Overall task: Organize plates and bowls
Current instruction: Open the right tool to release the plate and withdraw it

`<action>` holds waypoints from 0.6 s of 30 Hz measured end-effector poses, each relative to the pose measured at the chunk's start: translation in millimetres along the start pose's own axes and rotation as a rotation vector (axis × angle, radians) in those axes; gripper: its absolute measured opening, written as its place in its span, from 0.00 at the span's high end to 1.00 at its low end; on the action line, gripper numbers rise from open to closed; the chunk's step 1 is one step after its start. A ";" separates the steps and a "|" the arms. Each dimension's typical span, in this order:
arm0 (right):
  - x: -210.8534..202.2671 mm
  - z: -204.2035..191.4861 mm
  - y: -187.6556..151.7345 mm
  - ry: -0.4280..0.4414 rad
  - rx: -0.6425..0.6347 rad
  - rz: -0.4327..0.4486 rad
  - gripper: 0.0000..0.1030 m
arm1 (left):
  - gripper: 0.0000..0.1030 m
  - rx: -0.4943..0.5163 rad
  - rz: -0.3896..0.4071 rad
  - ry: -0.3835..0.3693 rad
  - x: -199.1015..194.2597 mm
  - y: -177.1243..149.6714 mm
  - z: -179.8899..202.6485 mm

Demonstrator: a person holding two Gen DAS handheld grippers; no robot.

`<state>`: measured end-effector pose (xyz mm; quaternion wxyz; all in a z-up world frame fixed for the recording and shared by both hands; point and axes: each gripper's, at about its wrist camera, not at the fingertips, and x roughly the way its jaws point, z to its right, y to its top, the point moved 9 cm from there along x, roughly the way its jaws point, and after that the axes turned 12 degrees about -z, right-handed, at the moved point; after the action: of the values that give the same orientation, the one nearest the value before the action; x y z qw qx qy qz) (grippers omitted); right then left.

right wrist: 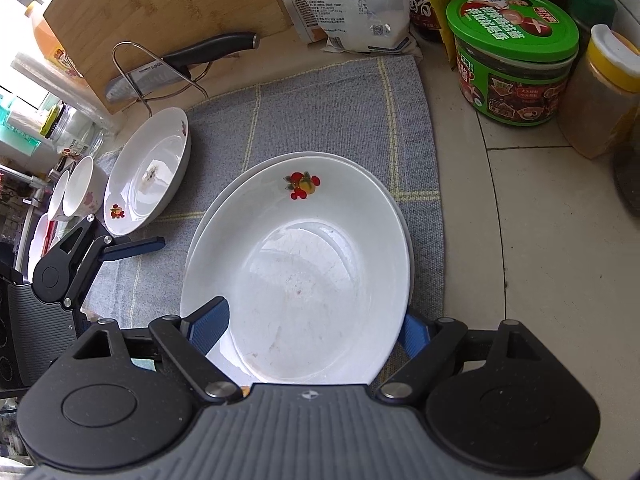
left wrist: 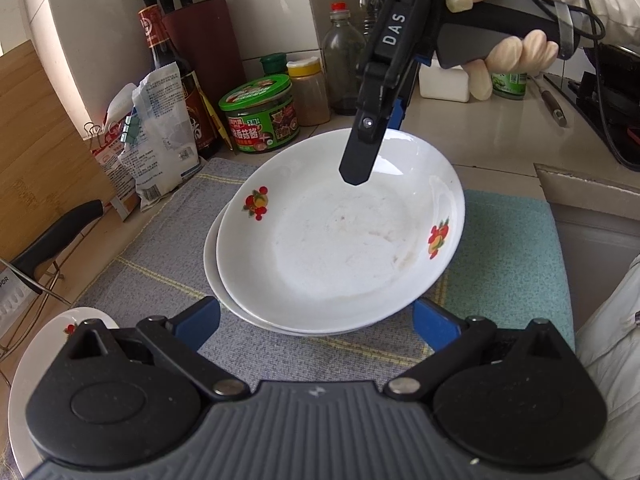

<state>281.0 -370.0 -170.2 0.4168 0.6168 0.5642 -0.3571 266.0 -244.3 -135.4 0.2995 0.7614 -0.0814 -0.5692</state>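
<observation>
**Two plates stacked on mat, both grippers open**

Far left, bowls (right wrist: 80,192), then a lone plate (right wrist: 148,172) on the grey mat (right wrist: 320,112). Left gripper (right wrist: 134,250) spread, nothing between. Centre: top plate (right wrist: 296,276) sits on lower plate (right wrist: 316,156). Right gripper (right wrist: 316,330) straddles its near rim, jaws apart, not gripping.

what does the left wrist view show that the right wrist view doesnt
Only the left wrist view: the gloved hand holding the right hand-held gripper over the plates, the knife block, the teal cloth.

Only the right wrist view: two small bowls beyond the single plate.

Both: the stacked plates on the grey mat, the green-lidded jar, the cutting board.
</observation>
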 end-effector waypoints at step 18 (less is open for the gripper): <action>-9.9 -3.0 -8.9 -0.159 -0.068 0.118 0.00 | 0.01 -0.153 -0.007 0.058 -15.2 -2.9 0.2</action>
<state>271.0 -371.1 -161.0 0.5012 0.6042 0.5038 -0.3604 260.0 -234.9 -124.6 0.3572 0.7526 -0.0264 -0.5526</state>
